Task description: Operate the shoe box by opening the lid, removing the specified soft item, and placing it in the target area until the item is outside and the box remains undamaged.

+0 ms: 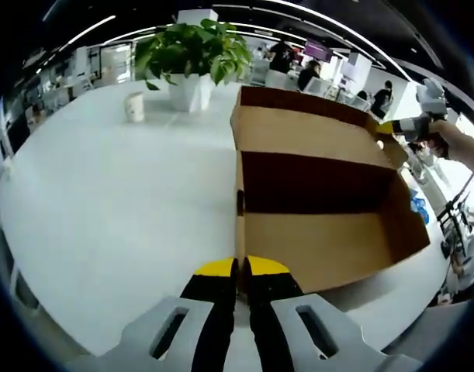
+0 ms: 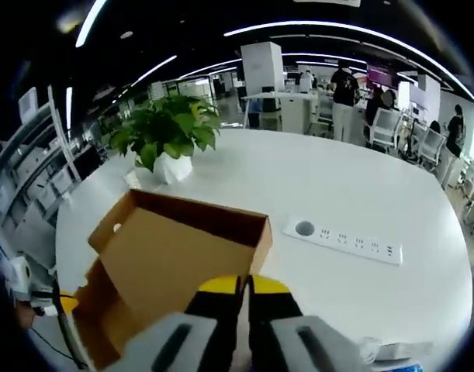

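Plant (image 1: 192, 58) and cup (image 1: 135, 107) beyond shoe box (image 1: 322, 194)

Open shoe box (image 2: 171, 256) on white table (image 2: 337, 194)

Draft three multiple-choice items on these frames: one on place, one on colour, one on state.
1. Where does the leafy green plant in the white pot stand?
A. On the round white table, beyond the brown cardboard shoe box
B. Inside the box
C. On the floor

2. What colour are the left gripper jaw tips?
A. Red
B. Yellow
C. Blue

3. What state is the box's hinged cardboard lid in?
A. Shut flat
B. Raised open
C. Torn off

Answers:
1 A, the pot sits on the tabletop past the box.
2 B, both tips are yellow at the box wall.
3 B, the lid stands up with the right gripper at its edge and the interior exposed.
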Demonstrator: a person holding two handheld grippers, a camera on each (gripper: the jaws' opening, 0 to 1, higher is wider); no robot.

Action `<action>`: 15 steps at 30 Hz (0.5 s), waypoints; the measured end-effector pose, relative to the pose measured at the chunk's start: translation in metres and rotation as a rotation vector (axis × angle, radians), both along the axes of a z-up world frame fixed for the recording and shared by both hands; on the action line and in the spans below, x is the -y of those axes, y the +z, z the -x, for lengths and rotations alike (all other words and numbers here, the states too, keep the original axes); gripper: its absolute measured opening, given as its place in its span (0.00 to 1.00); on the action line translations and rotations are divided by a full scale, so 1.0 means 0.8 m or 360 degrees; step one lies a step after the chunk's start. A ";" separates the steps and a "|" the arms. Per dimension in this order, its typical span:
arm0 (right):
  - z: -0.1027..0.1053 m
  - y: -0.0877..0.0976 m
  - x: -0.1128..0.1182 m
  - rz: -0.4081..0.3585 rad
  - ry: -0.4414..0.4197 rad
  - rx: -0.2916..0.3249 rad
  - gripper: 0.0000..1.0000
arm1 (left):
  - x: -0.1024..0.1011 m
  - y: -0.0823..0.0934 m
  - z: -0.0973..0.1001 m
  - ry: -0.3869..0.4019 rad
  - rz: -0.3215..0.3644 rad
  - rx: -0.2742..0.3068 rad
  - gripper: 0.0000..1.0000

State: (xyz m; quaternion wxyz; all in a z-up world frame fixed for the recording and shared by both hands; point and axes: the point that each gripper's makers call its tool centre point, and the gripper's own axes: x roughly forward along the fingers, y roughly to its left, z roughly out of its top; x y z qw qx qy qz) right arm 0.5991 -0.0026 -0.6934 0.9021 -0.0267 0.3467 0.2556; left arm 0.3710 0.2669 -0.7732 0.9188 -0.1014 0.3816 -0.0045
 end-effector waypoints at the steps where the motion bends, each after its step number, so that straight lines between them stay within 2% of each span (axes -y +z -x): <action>1: 0.003 0.004 0.000 0.0001 0.0014 0.0027 0.00 | 0.001 0.000 0.000 -0.0001 0.0001 0.0001 0.02; 7: 0.018 0.017 0.002 -0.0024 0.0031 0.0098 0.00 | 0.006 0.001 0.001 -0.0022 -0.0007 -0.0005 0.02; 15: 0.056 0.037 -0.003 -0.0058 0.0063 0.0185 0.00 | 0.005 0.001 0.000 -0.0025 -0.0008 -0.0005 0.02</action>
